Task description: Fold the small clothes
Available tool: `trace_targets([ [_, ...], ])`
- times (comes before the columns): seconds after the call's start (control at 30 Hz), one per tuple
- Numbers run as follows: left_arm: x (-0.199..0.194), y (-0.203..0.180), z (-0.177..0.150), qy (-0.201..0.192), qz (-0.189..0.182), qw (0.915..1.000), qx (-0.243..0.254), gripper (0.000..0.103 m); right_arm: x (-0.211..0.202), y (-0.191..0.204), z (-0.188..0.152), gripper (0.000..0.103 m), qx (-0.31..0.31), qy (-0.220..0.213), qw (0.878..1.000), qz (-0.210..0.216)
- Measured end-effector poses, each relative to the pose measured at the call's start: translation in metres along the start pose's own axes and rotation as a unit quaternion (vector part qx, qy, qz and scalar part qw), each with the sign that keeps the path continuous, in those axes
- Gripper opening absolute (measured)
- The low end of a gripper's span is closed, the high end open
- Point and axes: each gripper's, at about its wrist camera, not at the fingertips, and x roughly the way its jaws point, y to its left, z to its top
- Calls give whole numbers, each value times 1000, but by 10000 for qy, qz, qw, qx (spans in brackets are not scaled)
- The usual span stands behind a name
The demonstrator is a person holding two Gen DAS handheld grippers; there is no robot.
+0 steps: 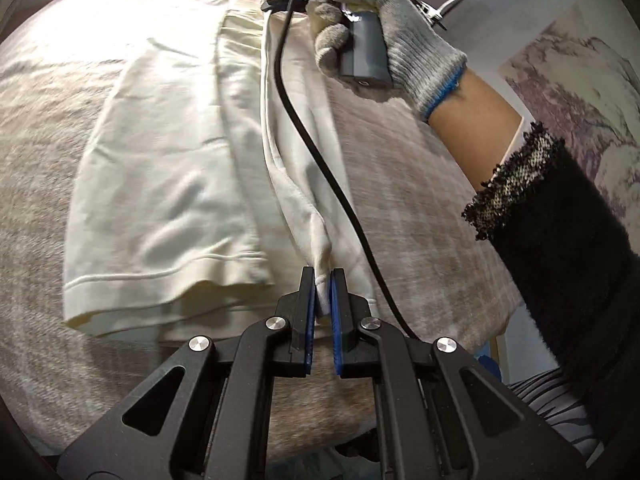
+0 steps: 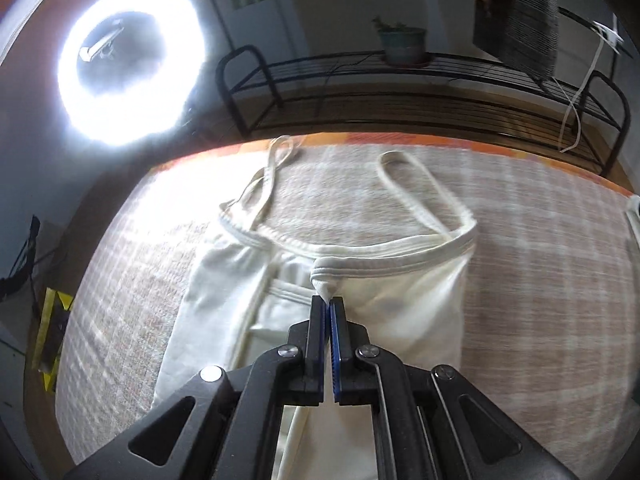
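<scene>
Looking first through the left wrist view: the left gripper point(image 1: 323, 280) is clamped narrow on a bunched corner of the white camisole point(image 1: 168, 152), at its hemmed bottom end. The garment lies lengthwise on the beige woven surface point(image 1: 40, 128), one side flat, the other side drawn up into a long ridge running from the pinch toward the far end. Judgement: the ridge exists because both ends of that side edge are lifted together, so the edge can be carried across as one straight fold line. A gloved hand point(image 1: 384, 40) at the far end grips the handle of the other tool, whose fingers are hidden here. A black cable point(image 1: 320, 160) trails over the lifted cloth; it could drag on the fold.

Right wrist view: the right gripper point(image 2: 329, 304) is closed tight on the top trim of the camisole, the binding bunched into a small knob just beyond the tips. Two shoulder straps point(image 2: 420, 184) lie loose on the surface beyond, one loop near the far edge. A ring light point(image 2: 128, 68) and a metal rack point(image 2: 400, 92) stand behind.

Judgement: step in hand is a lengthwise fold, roughly mid-travel. Straps are unsecured and may need tucking afterwards.
</scene>
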Motion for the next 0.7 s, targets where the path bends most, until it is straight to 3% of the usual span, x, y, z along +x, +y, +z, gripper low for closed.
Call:
trace_targets([
  [0.17, 2, 4, 0, 87, 106, 9999, 13, 5, 13, 11, -2, 0, -85, 107, 9999, -33],
  [0.27, 1, 0, 1, 101, 175, 9997, 136, 5, 19, 11, -4, 7, -107, 172, 9998, -4],
  [0.33, -1, -3, 1, 142, 202, 9995, 220, 5, 17, 10, -4, 35, -83, 159, 9998, 18],
  [0.47, -8, -3, -1, 148, 223, 9990, 347, 5, -9, 1, -3, 36, 70, -70, 9997, 216],
  [0.7, -42, 3, -12, 68, 208, 9979, 612, 5, -102, -20, -18, 36, 317, -568, 9961, 594],
])
